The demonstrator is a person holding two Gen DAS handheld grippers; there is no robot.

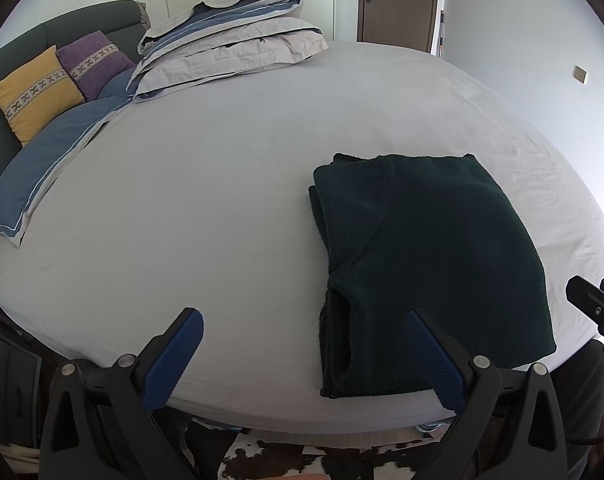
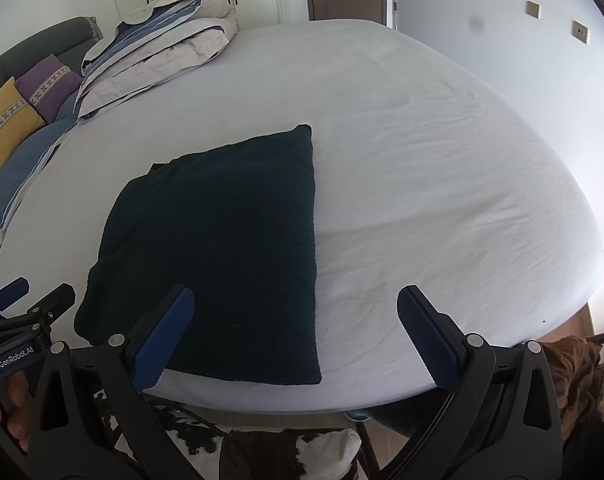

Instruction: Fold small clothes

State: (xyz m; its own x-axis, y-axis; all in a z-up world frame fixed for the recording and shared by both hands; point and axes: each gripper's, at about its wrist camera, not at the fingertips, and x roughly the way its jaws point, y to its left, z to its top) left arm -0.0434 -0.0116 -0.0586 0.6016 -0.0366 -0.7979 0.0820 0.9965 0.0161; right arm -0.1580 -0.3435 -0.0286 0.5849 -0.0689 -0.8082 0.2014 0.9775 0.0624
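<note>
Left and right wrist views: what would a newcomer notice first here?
First, the dark green folded garment, lying flat near the front edge of the pale bed sheet. Next, both open grippers, left and right, hover at that edge, holding nothing. Far back left, a yellow cushion and folded bedding stand out.

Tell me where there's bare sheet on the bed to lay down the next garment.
Bare sheet spreads right of the folded dark garment to the bed's edge, and between it and the stacked duvet. The headboard side is crowded with cushions.
</note>
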